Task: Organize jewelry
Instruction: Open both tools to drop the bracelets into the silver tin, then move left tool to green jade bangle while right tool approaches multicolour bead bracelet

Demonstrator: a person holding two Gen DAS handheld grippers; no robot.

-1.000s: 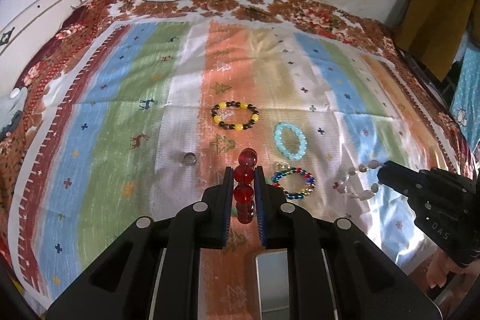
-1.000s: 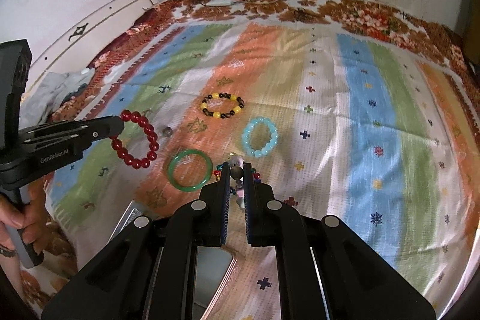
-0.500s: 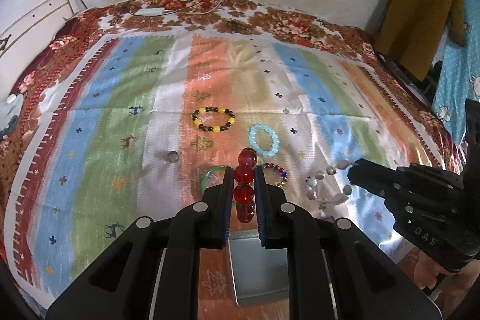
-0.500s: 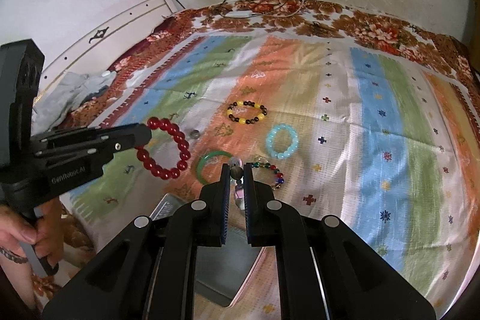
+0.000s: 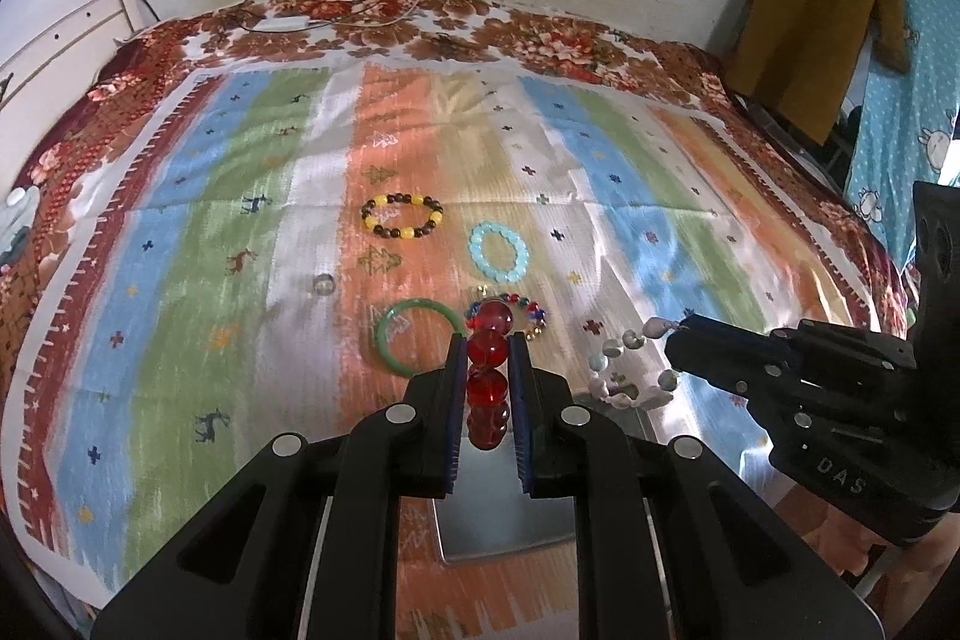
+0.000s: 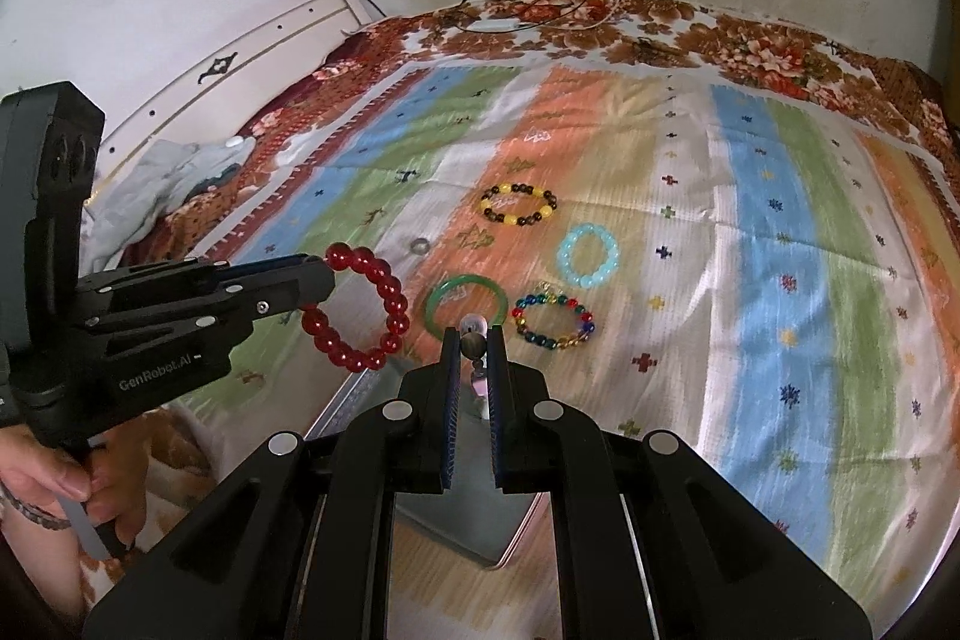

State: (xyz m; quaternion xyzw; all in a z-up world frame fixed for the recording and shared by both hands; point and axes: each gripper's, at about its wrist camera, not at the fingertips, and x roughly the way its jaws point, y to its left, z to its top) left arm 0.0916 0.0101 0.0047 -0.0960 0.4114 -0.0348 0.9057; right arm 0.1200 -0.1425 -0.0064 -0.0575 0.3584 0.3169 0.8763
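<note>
My left gripper (image 5: 487, 358) is shut on a red bead bracelet (image 5: 489, 349), which stands up between its pads. In the right wrist view the same left gripper (image 6: 327, 274) holds the red bead bracelet (image 6: 360, 307) hanging as a loop. My right gripper (image 6: 474, 340) is shut on a pale stone bead bracelet (image 6: 472, 342). From the left wrist view that pale bracelet (image 5: 630, 370) dangles from the right gripper (image 5: 675, 334). Both grippers hover over an open metal tin (image 5: 504, 526) (image 6: 354, 388) at the near edge of the striped bedspread.
On the bedspread lie a yellow-and-black bracelet (image 5: 402, 217) (image 6: 519, 204), a light blue bracelet (image 5: 499, 250) (image 6: 588, 256), a green bangle (image 5: 420, 305) (image 6: 438, 304), a multicolour bracelet (image 5: 534, 311) (image 6: 564, 342) and a small ring (image 5: 324, 283) (image 6: 418, 245). A hand (image 6: 48, 484) grips the left handle.
Both grippers have drawn back toward the near edge of the bed with their bracelets still gripped. The jewellery on the spread looks farther away, and the metal tin has come into view beneath them.
</note>
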